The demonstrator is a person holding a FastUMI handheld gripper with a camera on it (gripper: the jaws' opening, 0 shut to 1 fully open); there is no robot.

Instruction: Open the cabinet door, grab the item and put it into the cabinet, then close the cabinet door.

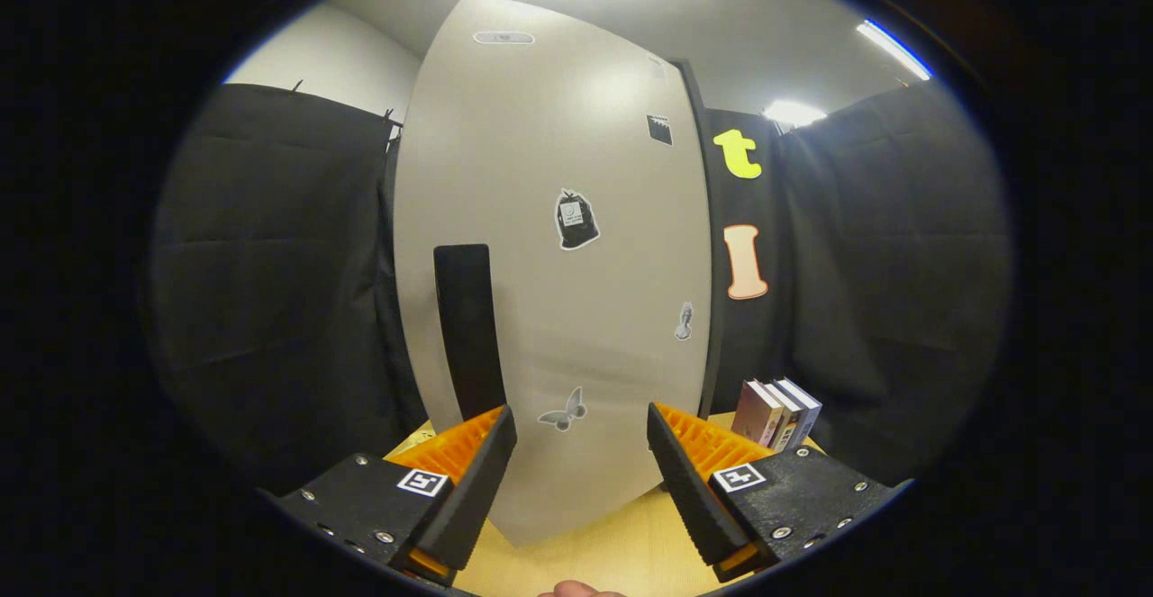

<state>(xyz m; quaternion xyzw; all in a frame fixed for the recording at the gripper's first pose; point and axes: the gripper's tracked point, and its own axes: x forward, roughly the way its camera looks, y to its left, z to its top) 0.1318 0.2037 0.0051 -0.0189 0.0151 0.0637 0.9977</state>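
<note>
- the tool (581,453) stands wide, its two fingers apart with nothing held between them.
- the cabinet door (558,255) is a tall, pale grey panel just ahead of the fingers, standing upright on the desk (594,561); whether it is fully closed cannot be told.
- a dark vertical handle (468,327) sits on the door's left part, just beyond the left finger (477,480); the finger is near it, but contact cannot be told.
- the right finger (685,489) is in front of the door's lower right part, well apart from the handle.
- small stickers dot the door: a butterfly sticker (564,411) shows in the gap between the fingers, a dark bag-shaped sticker (576,220) higher up in the middle, and a small grey one (685,321) near the right edge.
- the books (776,413), a few standing upright together, rest on the light wooden desk to the right of the cabinet, beyond the right finger.
- black cloth (279,291) hangs behind the cabinet on both sides.
- a bit of a hand (581,589) shows under the tool.
</note>
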